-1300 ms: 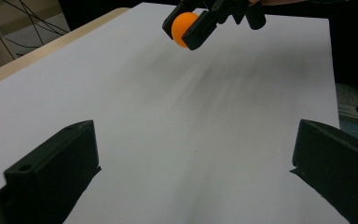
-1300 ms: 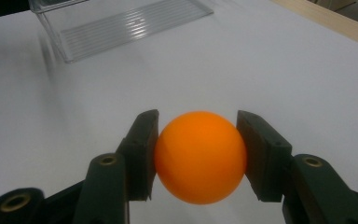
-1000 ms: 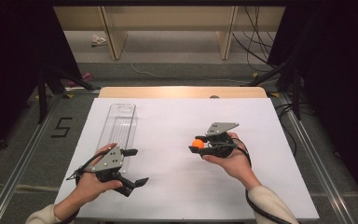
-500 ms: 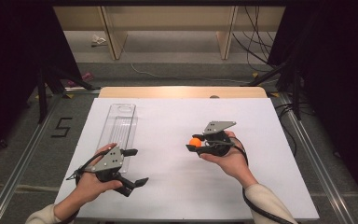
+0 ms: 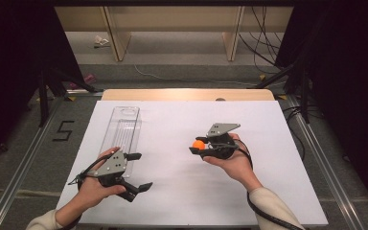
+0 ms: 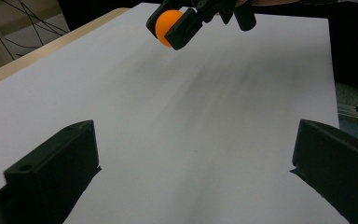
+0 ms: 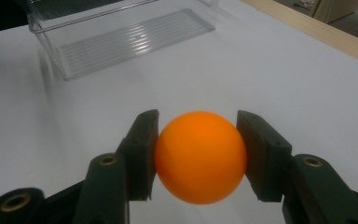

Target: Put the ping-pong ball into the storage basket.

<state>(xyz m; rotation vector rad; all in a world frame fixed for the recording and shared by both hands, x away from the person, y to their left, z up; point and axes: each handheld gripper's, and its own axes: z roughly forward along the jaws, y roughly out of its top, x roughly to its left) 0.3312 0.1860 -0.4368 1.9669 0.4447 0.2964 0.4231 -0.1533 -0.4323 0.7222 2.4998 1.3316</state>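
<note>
Since the earlier frame, little has moved: ball (image 7: 200, 156) is kept pinched by right gripper (image 5: 199, 145), tray (image 5: 122, 132) at ten o'clock; left gripper (image 5: 135, 171) gapes empty. Smooth ball may be squeezed out.

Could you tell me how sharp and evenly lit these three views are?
High view: bright white table, dark surroundings, slightly soft. Left gripper view: streaky grey shading on the table, the orange ball fairly crisp. Right gripper view: ball and right gripper sharp, the clear tray behind a little soft.

Occlusions and crops
Clear tray (image 7: 121, 37) runs off the top edge in the right gripper view; orange ball (image 6: 167, 27) is partly masked by the jaws gripping it; floor scrap (image 5: 101, 42) probably paper, too small.
</note>
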